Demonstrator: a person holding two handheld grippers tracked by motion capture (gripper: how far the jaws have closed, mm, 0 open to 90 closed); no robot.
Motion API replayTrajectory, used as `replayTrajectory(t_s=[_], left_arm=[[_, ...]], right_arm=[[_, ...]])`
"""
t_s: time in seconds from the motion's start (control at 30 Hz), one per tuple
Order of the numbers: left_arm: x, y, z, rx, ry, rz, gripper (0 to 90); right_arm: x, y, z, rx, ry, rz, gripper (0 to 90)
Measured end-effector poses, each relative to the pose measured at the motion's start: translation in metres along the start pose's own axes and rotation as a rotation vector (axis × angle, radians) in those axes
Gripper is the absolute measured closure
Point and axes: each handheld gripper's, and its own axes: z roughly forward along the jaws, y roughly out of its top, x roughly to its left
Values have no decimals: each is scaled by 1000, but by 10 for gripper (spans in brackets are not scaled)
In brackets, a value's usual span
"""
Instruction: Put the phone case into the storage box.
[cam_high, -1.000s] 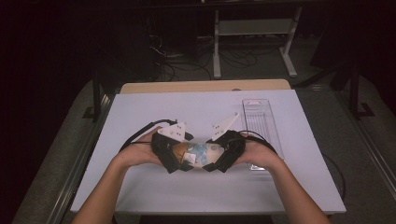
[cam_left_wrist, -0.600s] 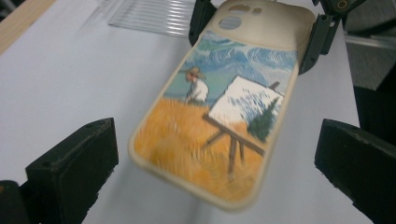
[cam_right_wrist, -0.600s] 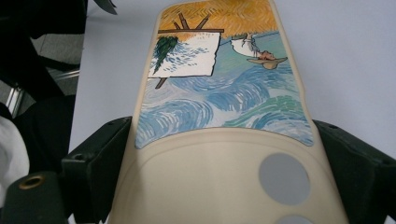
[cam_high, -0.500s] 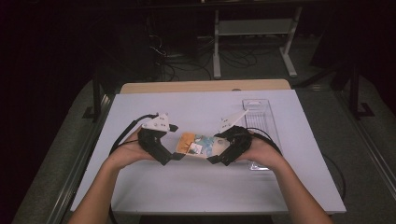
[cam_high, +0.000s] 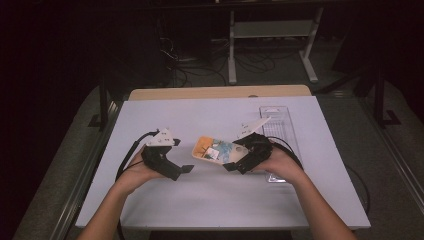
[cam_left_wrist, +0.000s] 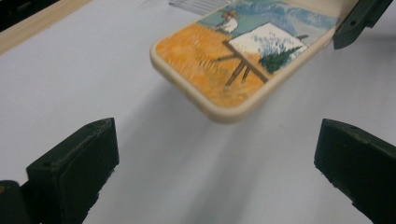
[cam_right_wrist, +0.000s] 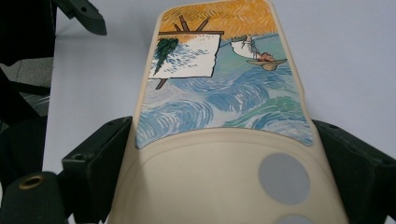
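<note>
A cream phone case (cam_high: 212, 149) printed with a painting of an orange field, an easel and blue swirls hangs just above the white table. My right gripper (cam_high: 233, 163) is shut on its camera-cutout end; in the right gripper view the case (cam_right_wrist: 224, 88) runs away from between the two jaws. My left gripper (cam_high: 183, 170) stands open a little to the left of the case, apart from it. From the left gripper view the case's orange end (cam_left_wrist: 219, 70) floats ahead of the spread jaws, with one right-gripper finger (cam_left_wrist: 357, 21) at its far end.
A clear plastic tray (cam_high: 282, 131) lies on the table's right side, just behind my right hand. The white tabletop (cam_high: 215, 205) ends in a wooden strip (cam_high: 220, 92) at the far edge. Cables trail from both grippers toward the table's sides.
My left gripper has let go of the case, opened and drawn back to the left. The right gripper keeps the case and has shifted slightly right.
</note>
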Motion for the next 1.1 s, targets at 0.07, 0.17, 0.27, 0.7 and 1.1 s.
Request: replayTrajectory(t_s=[0.07, 0.17, 0.27, 0.7, 1.1], left_arm=[[0, -5, 0, -9, 26, -13, 0], [0, -12, -1, -18, 47, -55, 0], [0, -18, -1, -11, 59, -69, 0], [-5, -36, -1, 0, 124, -135, 0], [-8, -48, -3, -6, 128, -130, 0]], right_arm=[[-1, -1, -1, -6, -6, 1, 101], [-2, -2, -1, -11, -15, 5, 101], [-4, -3, -2, -21, -18, 16, 101], [-7, -3, -4, -46, -54, 33, 101], [-12, -6, -4, -72, -75, 58, 101]])
